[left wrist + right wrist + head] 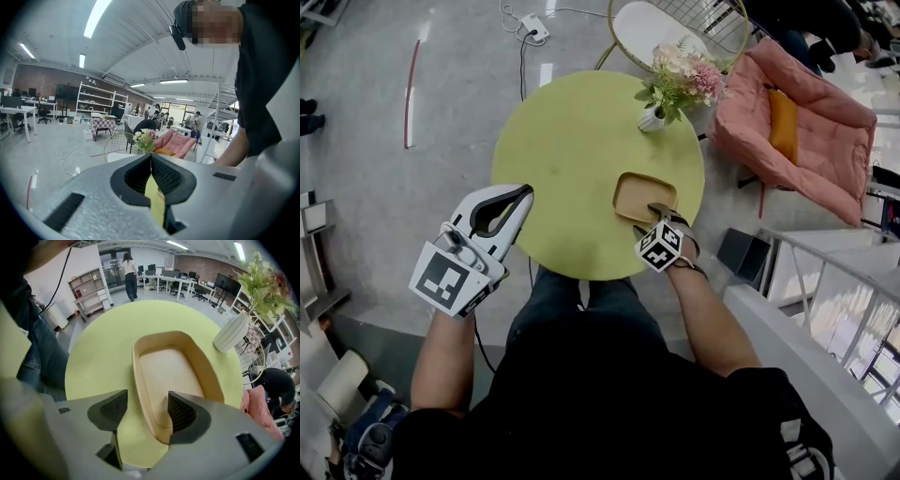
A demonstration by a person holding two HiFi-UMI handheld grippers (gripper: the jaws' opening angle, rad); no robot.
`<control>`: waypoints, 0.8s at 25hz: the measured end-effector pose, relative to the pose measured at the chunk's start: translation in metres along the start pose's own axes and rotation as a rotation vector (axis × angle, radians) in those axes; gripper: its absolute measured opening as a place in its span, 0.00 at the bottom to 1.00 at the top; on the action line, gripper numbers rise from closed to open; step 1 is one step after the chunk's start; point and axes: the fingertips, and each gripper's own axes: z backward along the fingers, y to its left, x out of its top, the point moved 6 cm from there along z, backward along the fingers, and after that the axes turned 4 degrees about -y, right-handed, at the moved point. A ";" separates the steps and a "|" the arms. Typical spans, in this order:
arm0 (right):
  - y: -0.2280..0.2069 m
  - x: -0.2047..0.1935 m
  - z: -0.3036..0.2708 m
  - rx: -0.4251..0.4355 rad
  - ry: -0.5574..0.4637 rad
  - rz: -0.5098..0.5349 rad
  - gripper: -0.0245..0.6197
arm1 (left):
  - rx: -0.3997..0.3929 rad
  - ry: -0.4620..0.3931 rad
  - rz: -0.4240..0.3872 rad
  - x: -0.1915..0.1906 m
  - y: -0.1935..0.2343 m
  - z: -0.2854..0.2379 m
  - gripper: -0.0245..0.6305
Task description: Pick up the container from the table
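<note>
- Your right gripper (146, 405) has its grey jaws apart. They straddle the near rim of the tan oblong container (171, 364), one dark dimpled pad outside over the surface and the other inside the hollow.
- The container is shallow, smooth and matte, with rounded corners and a raised, outward-sloping wall. It lies flat on the round yellow-green surface (572, 150), on your right side and near the edge closest to you.
- Your left gripper (151, 158) has its jaws closed on nothing, the black textured pads meeting at the tips. It is held at the surface's left edge.
- A small white ribbed vase (652, 119) of pink flowers with green leaves (684, 75) stands at the far edge, well apart from the container.
- The cube (659, 248) on your right gripper carries black-and-white square markers.
</note>
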 end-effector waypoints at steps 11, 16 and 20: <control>-0.001 -0.002 -0.004 -0.022 0.045 0.021 0.35 | -0.004 -0.020 0.007 0.000 0.004 0.005 0.06; -0.002 -0.003 -0.004 -0.024 0.045 0.038 0.28 | 0.007 -0.068 0.070 0.003 0.009 0.005 0.06; -0.002 -0.002 -0.004 -0.023 0.050 0.051 0.26 | 0.035 -0.104 0.116 0.008 0.016 0.006 0.06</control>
